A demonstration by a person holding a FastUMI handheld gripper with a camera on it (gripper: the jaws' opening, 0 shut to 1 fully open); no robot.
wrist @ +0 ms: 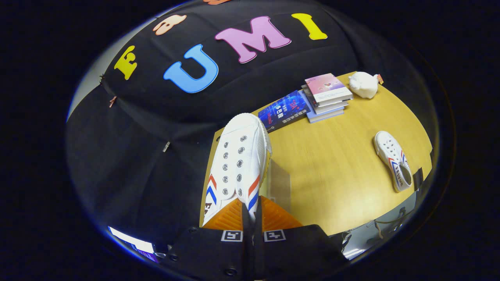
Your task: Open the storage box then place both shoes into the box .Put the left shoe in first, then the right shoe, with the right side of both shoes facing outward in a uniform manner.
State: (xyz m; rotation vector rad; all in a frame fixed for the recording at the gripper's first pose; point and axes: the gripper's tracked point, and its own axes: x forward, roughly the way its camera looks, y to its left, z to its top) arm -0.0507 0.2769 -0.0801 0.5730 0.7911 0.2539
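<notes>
A white shoe (238, 160) with red and blue chevron stripes and metal eyelets hangs in the air over the near left corner of the wooden table (332, 175), toe pointing away from me. My gripper (252, 208) is shut on its heel end, both fingers pressing the collar. The second white shoe (392, 160) lies on its sole far to the right, near the table's edge. A see-through panel (279, 185), which looks like part of the storage box, stands just right of the held shoe; most of the box is hidden behind the shoe and fingers.
At the table's far edge lie a blue book (283, 111) and a stack of books (326, 97), with a white plush toy (363, 84) beside them. Bare wood stretches between the held shoe and the other shoe.
</notes>
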